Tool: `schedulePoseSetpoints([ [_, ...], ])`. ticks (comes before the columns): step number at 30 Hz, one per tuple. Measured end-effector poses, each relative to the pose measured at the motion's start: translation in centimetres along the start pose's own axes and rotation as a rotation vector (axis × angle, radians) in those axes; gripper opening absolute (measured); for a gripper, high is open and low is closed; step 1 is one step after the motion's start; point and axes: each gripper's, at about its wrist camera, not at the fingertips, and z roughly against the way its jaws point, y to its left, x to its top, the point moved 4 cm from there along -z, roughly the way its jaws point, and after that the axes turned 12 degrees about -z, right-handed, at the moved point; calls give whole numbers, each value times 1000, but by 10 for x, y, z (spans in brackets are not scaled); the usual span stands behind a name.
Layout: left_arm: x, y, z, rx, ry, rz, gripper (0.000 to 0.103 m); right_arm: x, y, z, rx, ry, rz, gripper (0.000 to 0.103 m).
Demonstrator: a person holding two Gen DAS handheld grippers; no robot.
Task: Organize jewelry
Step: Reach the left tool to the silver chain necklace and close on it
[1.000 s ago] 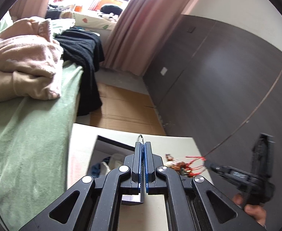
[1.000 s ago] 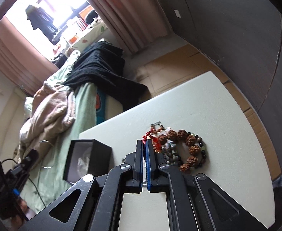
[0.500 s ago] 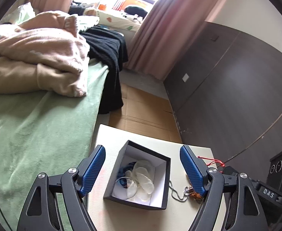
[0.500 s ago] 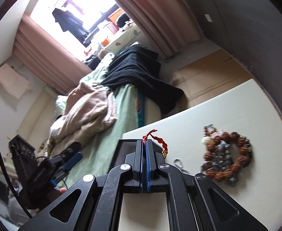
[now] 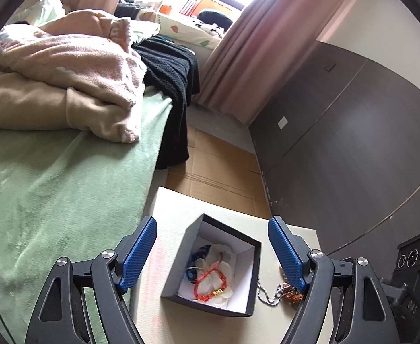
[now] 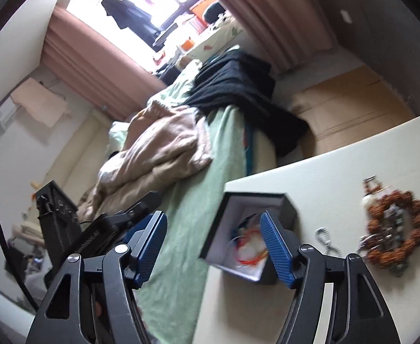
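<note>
A black box (image 5: pixel 210 306) with a white lining stands open on the pale table (image 5: pixel 164 309). A red string bracelet (image 5: pixel 210 282) lies inside it on white and blue pieces. My left gripper (image 5: pixel 213 253) hangs open over the box, holding nothing. My right gripper (image 6: pixel 213 248) is opening its jaws above the box (image 6: pixel 253 195); the red bracelet (image 6: pixel 248 246) lies loose below, free of the pads. To the box's right lie a silver chain (image 6: pixel 327 240) and a brown beaded bracelet (image 6: pixel 396 229).
A bed with a green cover (image 5: pixel 52 195), pink blankets (image 5: pixel 75 66) and a black throw (image 5: pixel 172 80) runs along the table's left side. Dark wardrobe doors (image 5: pixel 353 143) stand to the right. Cardboard (image 5: pixel 215 172) covers the floor beyond the table.
My right gripper carried the red bracelet left from the beads to the box and opened; the bracelet now lies in the box. My left gripper opened and stays over the box.
</note>
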Motion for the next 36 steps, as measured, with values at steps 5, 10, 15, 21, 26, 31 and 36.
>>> schedulePoseSetpoints([
  [5,-4,-20,-6,-23,9,-34,80,11,-30,28,-82,-55,-57,69],
  [10,-8,-45,-13,-50,13,-74,80,20,-58,56,-132,-84,-110,69],
  [15,-13,-74,-23,-93,18,-115,80,27,-82,78,-183,-108,-153,69],
  [21,-25,-108,-41,-136,55,-190,76,31,-106,92,-239,-116,-187,69],
  [26,-44,-132,-59,-148,129,-272,59,34,-121,100,-265,-116,-220,69],
  [31,-64,-144,-77,-110,221,-374,58,35,-137,107,-298,-110,-242,69],
  [36,-86,-150,-92,-48,311,-487,58,37,-151,115,-319,-106,-272,69],
])
